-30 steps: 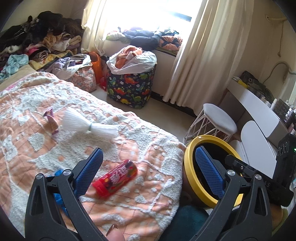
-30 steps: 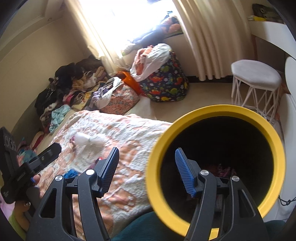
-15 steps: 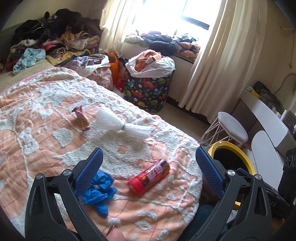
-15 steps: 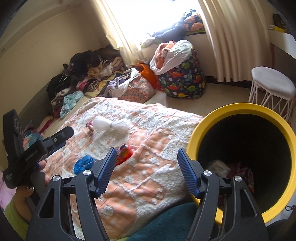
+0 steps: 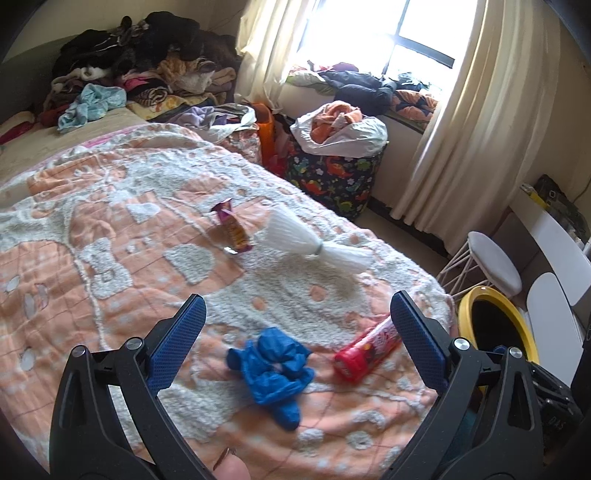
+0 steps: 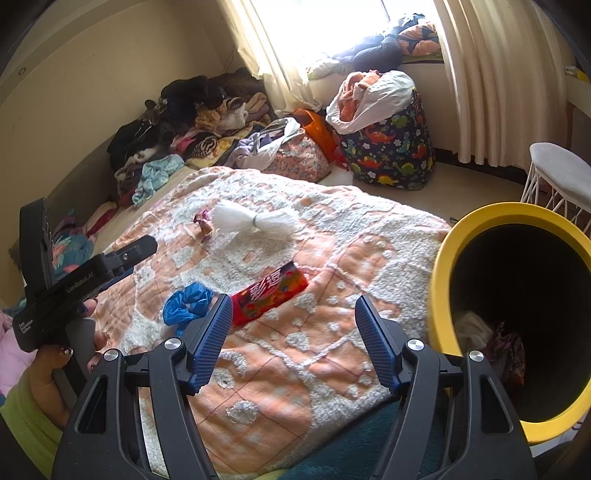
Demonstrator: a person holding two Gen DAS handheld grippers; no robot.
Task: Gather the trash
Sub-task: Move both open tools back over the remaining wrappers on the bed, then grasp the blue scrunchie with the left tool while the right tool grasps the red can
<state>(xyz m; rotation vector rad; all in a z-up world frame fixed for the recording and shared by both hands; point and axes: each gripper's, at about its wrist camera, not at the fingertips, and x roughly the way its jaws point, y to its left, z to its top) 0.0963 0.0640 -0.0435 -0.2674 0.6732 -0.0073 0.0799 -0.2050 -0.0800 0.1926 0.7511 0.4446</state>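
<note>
Bedroom, orange bedspread (image 5: 110, 236) with blue glove (image 5: 273, 363), red candy tube (image 5: 365, 350), yellow bin (image 6: 443, 295) alongside; left gripper (image 5: 295, 332) and right gripper (image 6: 293, 332) jaws spread, empty.

Daylight floods in through the window (image 5: 417, 33), blown out to white glare; the bed (image 5: 110, 258) is evenly lit, shadows soft; fisheye bends the edges, corners black; focus sharp.
</note>
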